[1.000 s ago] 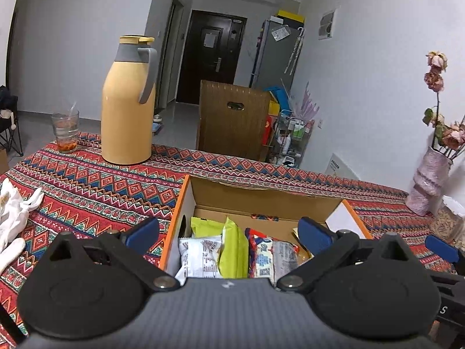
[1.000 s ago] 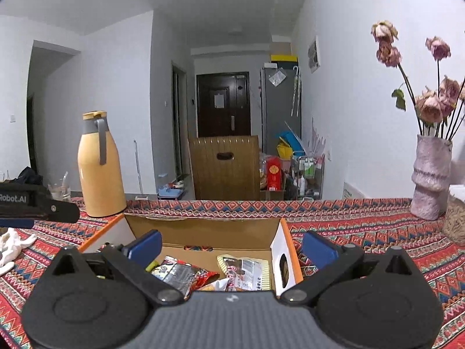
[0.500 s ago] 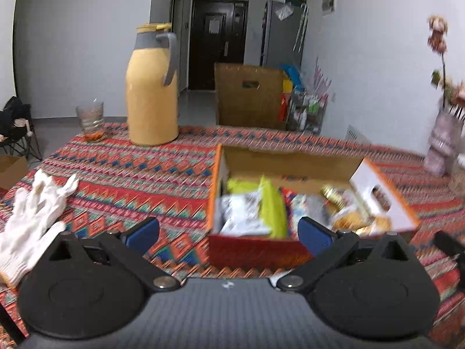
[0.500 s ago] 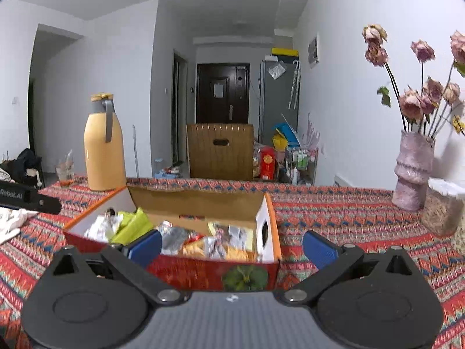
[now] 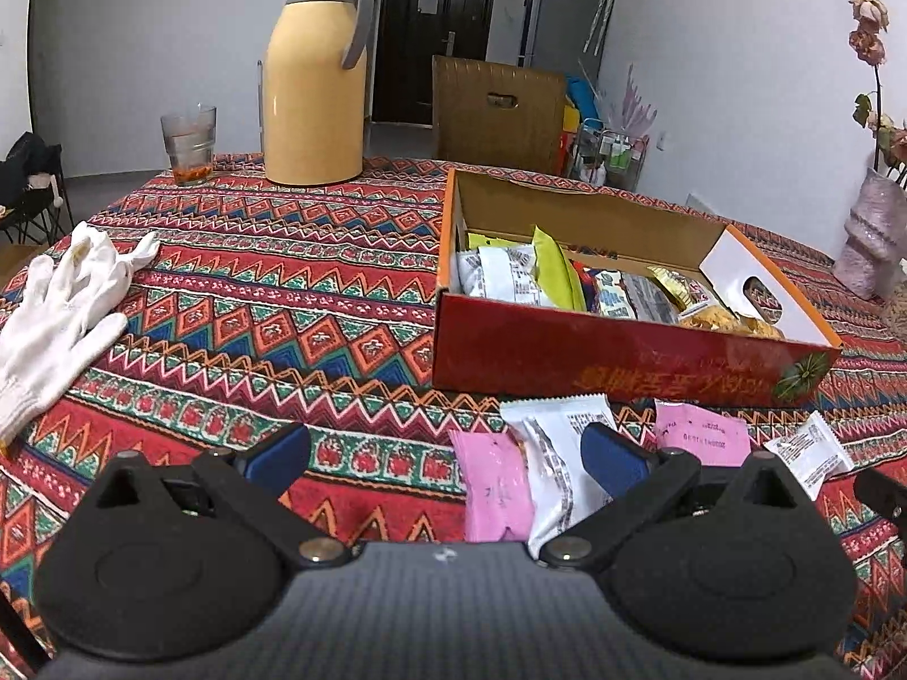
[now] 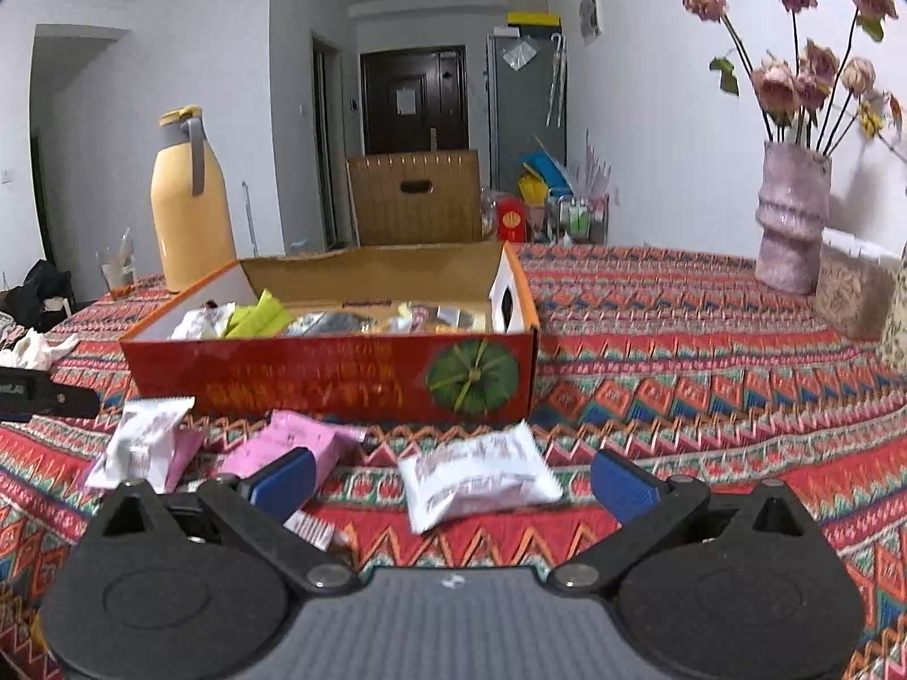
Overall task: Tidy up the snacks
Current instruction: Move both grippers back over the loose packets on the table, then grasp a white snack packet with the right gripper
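A red and orange cardboard box (image 5: 623,357) (image 6: 329,374) holds several snack packets. Loose packets lie on the cloth in front of it: a pink one (image 5: 496,487), a white one (image 5: 558,453), a second pink one (image 5: 700,433) and a small white one (image 5: 808,453). My left gripper (image 5: 448,459) is open and empty, just before the first pink and white packets. My right gripper (image 6: 450,479) is open and empty, with a white packet (image 6: 479,473) lying between its fingers and a pink packet (image 6: 289,442) by its left finger.
A yellow thermos (image 5: 314,73) and a glass (image 5: 189,141) stand at the table's far side. White gloves (image 5: 56,306) lie at the left. A pink vase with dried roses (image 6: 791,215) and a woven container (image 6: 850,289) stand at the right.
Both grippers have pulled back from over the box toward the table's near edge and dropped lower. The loose packets in front of the box have come into view.
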{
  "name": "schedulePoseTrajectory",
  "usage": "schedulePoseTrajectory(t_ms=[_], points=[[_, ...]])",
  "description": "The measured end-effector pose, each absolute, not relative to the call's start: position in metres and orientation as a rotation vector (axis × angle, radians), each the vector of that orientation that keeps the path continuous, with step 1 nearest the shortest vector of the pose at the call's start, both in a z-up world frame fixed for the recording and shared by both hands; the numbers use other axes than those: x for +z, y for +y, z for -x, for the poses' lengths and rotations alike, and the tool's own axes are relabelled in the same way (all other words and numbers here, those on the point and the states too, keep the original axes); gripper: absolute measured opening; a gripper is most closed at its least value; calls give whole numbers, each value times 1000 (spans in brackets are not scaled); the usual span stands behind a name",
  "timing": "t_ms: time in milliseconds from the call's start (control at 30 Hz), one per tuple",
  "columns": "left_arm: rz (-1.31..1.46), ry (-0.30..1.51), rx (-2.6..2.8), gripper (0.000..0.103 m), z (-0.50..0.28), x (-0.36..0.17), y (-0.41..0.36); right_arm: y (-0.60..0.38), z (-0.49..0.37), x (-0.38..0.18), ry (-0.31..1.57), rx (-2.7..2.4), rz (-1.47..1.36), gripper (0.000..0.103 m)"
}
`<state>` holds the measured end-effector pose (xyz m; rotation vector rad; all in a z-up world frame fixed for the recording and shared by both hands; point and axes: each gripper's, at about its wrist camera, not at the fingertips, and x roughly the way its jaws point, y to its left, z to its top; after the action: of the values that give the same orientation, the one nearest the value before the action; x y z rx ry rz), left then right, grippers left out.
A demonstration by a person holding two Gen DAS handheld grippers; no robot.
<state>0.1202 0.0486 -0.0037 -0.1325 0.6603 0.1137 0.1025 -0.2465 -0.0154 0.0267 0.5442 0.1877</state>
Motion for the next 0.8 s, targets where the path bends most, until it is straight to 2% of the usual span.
schedulePoseTrajectory(t_ms=[300, 800], points=[[124, 592, 91, 103, -113, -16, 43, -240, -100, -24, 587, 192, -28, 103], [171, 596, 58, 103, -112, -20, 49, -224, -97, -25, 625, 215, -34, 103]])
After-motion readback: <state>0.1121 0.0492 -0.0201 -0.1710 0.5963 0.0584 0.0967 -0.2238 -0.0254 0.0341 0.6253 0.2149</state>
